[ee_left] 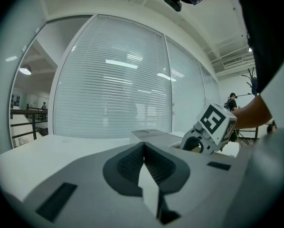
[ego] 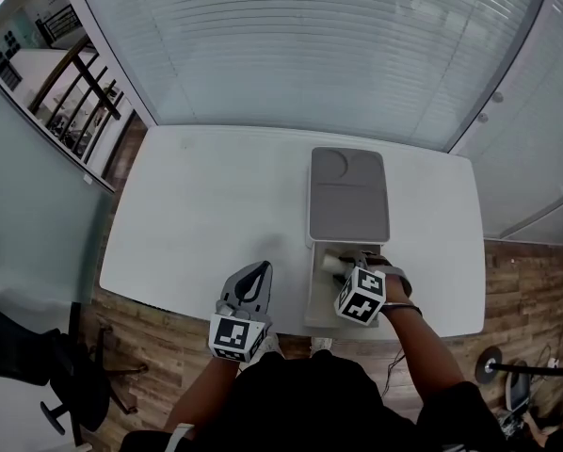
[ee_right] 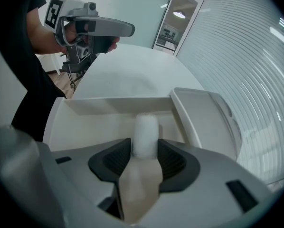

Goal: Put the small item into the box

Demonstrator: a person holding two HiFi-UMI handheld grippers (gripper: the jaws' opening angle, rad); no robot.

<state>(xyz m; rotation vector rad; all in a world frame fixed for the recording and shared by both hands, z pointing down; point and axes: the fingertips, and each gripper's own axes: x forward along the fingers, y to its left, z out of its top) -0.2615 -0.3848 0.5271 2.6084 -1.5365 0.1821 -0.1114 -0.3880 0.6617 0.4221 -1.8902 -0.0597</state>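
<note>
The right gripper points steeply down into the box. Its jaws are released, standing apart with the small item between the pads. The item is a short white cylinder that fills nearly all of the gap. Its free end reaches down inside the box, near the far wall. Whether it rests on the box floor cannot be told.

The box is white and shallow. Its lid is open and lies flat on the far side, showing a grey inner face with a round hollow in one corner. The box sits on the right part of a white table, its near end at the table's near edge.

To the left of the box, the left gripper is clenched. Its own view shows the two pads meeting at the tips with nothing between them. It points roughly level over the near part of the table, near the box but apart from it, and the person's hand grips its handle.

Beyond the table's far edge stands a wall of pale blinds. A wooden floor shows around the table's near corners, and a black chair stands off to the near left.
</note>
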